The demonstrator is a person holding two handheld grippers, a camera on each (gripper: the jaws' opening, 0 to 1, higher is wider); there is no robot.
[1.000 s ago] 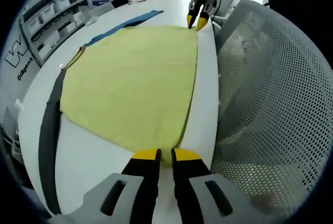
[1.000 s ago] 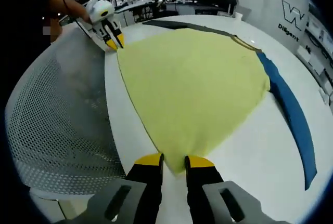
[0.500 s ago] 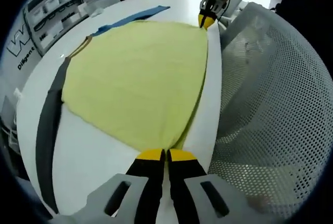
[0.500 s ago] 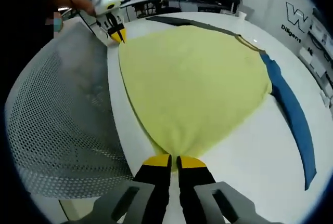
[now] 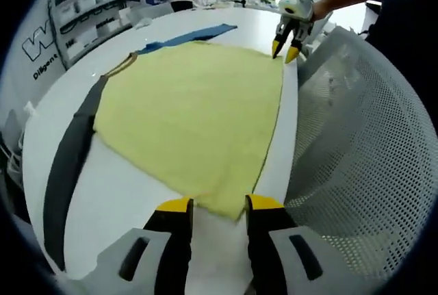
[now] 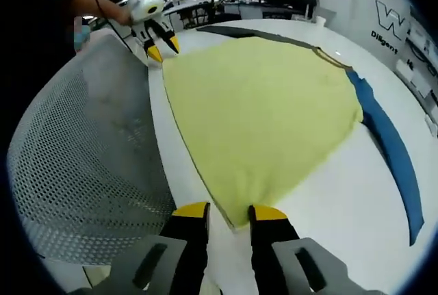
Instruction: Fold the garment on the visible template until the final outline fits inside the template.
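Garment (image 5: 188, 113): in the left gripper view the yellow cloth lies flat on the white table (image 5: 116, 199), its near corner at 6 o'clock just between the tips of the left gripper (image 5: 217, 206). Half a second ago those jaws were pressed together on that corner; now they stand spread, with the cloth lying loose between them, so the corner has been let go. At 1 o'clock the right gripper (image 5: 286, 52) also hangs spread just off the far corner, where it was pinched shut before. A dark grey strip (image 5: 68, 165) runs along the cloth's 9 o'clock side and a blue strip (image 5: 188, 36) along the 12 o'clock end; these seem to be the template's edges. A white mesh chair back (image 5: 356, 151) fills the 3 o'clock side.

Over in the right gripper view the garment (image 6: 263, 113) spreads from 6 toward 12 o'clock, its near corner lying between the parted tips of the right gripper (image 6: 229, 211). The left gripper (image 6: 163, 48) shows at 11 o'clock, jaws apart beside the far corner. This view gives the blue strip (image 6: 393, 165) its full run down the 3 o'clock side, well clear of the cloth, which the other view foreshortens; the left view shows the grey strip's length instead.

Both releases together suggest a placement or fold just finished; the cloth appears to sit inside the strips, though the near edge's template line is not visible.
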